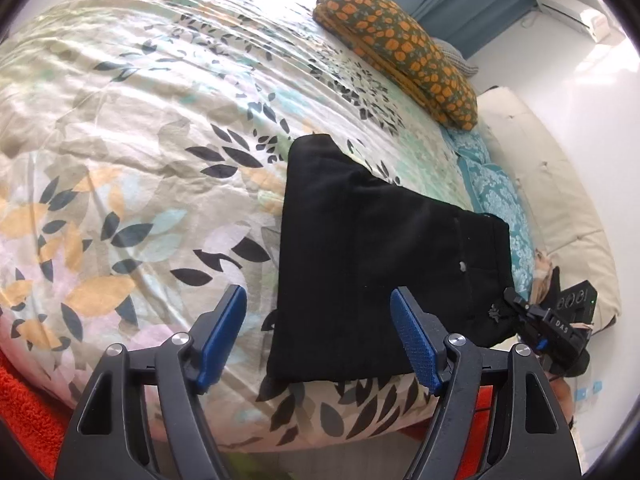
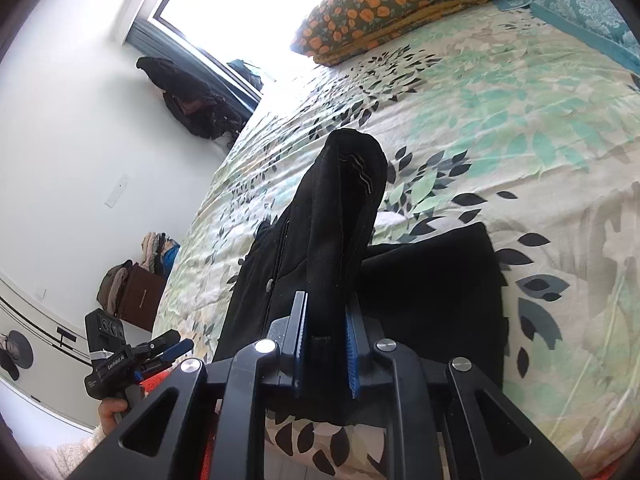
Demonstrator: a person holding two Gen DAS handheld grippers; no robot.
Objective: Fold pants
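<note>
Black pants (image 1: 360, 260) lie folded on the leaf-print bedcover (image 1: 140, 140), near the bed's front edge. My left gripper (image 1: 318, 300) hovers open over their near left edge, one blue pad over the cover, the other over the cloth, nothing pinched. At the pants' right corner, my right gripper (image 1: 520, 304) bites the fabric. In the right wrist view, the right gripper (image 2: 326, 320) is shut on a raised fold of the pants (image 2: 340, 220), which stands up between the pads. The left gripper (image 2: 172, 350) shows open at lower left, held by a hand (image 2: 112, 408).
An orange-flowered folded blanket (image 1: 400, 44) and teal pillows (image 1: 496, 192) lie at the head of the bed. A red rug (image 1: 24, 408) lies on the floor by the bed's front edge. Clothes are piled on a brown box (image 2: 132, 284) by the wall.
</note>
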